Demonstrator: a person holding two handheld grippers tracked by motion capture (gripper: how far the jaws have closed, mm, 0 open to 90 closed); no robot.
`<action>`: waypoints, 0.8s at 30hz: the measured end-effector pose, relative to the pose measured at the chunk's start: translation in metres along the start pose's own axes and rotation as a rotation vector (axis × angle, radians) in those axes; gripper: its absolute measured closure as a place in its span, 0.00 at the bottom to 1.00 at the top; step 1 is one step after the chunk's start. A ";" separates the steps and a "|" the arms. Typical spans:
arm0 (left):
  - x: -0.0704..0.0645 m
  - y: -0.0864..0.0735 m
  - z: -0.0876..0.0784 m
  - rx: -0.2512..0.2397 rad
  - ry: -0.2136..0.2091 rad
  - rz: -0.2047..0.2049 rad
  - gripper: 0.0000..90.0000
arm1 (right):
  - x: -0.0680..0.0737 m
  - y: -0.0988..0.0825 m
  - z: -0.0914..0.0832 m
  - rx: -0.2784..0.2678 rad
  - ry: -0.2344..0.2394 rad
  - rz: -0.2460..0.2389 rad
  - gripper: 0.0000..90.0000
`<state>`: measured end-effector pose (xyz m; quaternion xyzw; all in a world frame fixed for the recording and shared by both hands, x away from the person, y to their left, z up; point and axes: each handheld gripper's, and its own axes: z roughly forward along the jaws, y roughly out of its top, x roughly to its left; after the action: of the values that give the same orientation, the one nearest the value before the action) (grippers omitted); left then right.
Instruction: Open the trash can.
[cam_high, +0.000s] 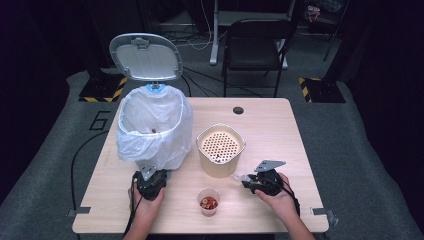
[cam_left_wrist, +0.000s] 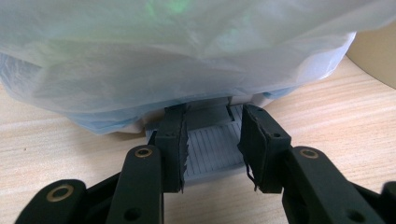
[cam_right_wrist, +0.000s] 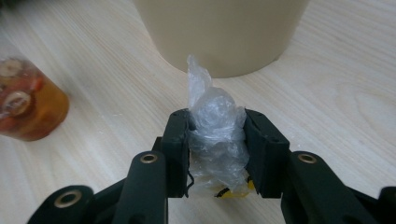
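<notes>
A pedal bin lined with a white bag stands at the table's left, its grey lid tipped up. My left gripper is at the bin's foot; in the left gripper view its jaws are shut on the grey ribbed pedal under the bag's overhang. My right gripper lies at the front right, shut on a crumpled wad of clear plastic wrap that bulges up between the pads. The beige container stands just beyond it.
The beige container holds a perforated strainer insert at the table's middle. A small clear cup of red and orange pieces stands near the front edge, also left in the right gripper view. A black chair stands behind the table.
</notes>
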<state>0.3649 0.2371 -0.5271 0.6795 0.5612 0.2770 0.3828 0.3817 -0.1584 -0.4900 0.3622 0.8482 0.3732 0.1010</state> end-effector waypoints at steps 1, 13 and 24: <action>0.001 0.000 -0.001 0.010 0.005 0.009 0.68 | -0.002 0.001 -0.003 -0.004 0.005 -0.017 0.70; 0.001 0.000 0.001 0.003 0.028 0.011 0.76 | -0.003 0.043 -0.059 -0.085 0.003 -0.016 0.70; 0.000 0.000 0.001 0.001 0.036 0.017 0.78 | 0.001 0.085 -0.077 -0.124 0.004 -0.078 0.70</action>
<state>0.3661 0.2368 -0.5274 0.6793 0.5626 0.2922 0.3698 0.3928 -0.1620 -0.3755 0.3211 0.8372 0.4214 0.1359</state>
